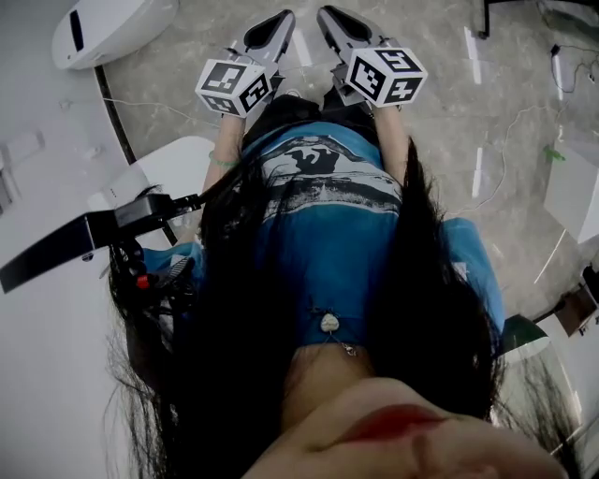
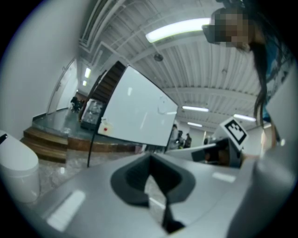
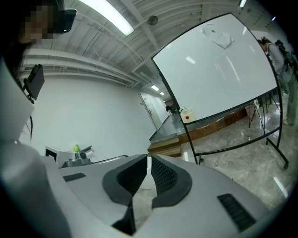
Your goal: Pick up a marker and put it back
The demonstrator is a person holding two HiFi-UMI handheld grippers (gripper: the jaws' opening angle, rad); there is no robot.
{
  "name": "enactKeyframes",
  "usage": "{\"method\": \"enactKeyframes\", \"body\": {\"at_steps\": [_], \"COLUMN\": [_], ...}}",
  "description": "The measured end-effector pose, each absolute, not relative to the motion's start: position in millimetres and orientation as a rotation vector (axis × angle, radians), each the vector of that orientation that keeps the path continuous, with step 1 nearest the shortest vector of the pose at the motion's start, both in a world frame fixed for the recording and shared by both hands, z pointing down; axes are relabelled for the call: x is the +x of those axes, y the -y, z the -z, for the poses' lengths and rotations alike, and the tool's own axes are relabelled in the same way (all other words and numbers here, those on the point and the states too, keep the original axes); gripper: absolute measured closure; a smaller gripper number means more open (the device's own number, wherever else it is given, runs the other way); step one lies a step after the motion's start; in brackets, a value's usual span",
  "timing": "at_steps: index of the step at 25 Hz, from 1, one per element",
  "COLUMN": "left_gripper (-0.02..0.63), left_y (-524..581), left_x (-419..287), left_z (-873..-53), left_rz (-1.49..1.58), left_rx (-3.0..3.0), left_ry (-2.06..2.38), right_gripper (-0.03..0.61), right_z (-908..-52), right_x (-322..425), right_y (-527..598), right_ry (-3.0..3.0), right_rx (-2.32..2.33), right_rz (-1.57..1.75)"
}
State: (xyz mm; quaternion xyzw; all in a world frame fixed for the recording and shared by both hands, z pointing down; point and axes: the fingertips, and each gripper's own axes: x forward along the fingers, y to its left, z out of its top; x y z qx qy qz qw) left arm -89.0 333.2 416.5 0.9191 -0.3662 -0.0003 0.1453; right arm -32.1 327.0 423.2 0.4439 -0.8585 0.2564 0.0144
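Hair [image 1: 234,309], long and dark, and a blue printed T-shirt [image 1: 328,215] fill the head view. My left gripper [image 1: 271,30] and right gripper [image 1: 342,26] hang low in front of me, side by side over the grey marbled floor [image 1: 440,84].

Left gripper view: its jaws are pressed together with nothing between them, and a tilted white whiteboard on a black frame [image 2: 135,111] stands beyond.

Right gripper view: jaws likewise closed and empty, the same board (I judge) ahead.

No marker shows in any view. The risk, I reckon, is that reaching in with closed jaws would knock the marker away — and my hair could hide the approach.
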Motion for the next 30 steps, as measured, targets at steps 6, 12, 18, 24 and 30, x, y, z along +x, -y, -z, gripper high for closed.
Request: {"method": "enactKeyframes", "body": {"at_steps": [6,12,18,24,30], "left_gripper": [0.611,0.611,0.611,0.611,0.611], "left_y": [-327.6,-325.4,-326.6,-328.0,-332.9], "left_x": [-87.0,-91.8,-94.0,-91.0,-85.6], "left_z": [-410.5,-410.3,-412.9,-410.9,-411.5], "left_rz": [0.019,0.034,0.04,0.054,0.052], "left_rx": [2.65,2.64,2.618,2.618,2.634], "left_ry": [1.063,1.085,1.091,1.071,1.045], "right_gripper": [0.543,0.543,0.543,0.543,0.543], "right_z": [-418.6,-421.7,-424.0,-424.9,-427.0], "right_x": [-31.1,-36.3,-36.0,-29.8,-23.3], "right_y": [-322.8,-324.3,-327.2,-334.5,-338.8], "right_ry": [2.666,2.66,2.645,2.624,2.61], "right_rx": [1.365,1.336,1.323,1.347,1.378], "right_rz": [-0.769,-0.767,-0.766,-0.762,-0.764]}}
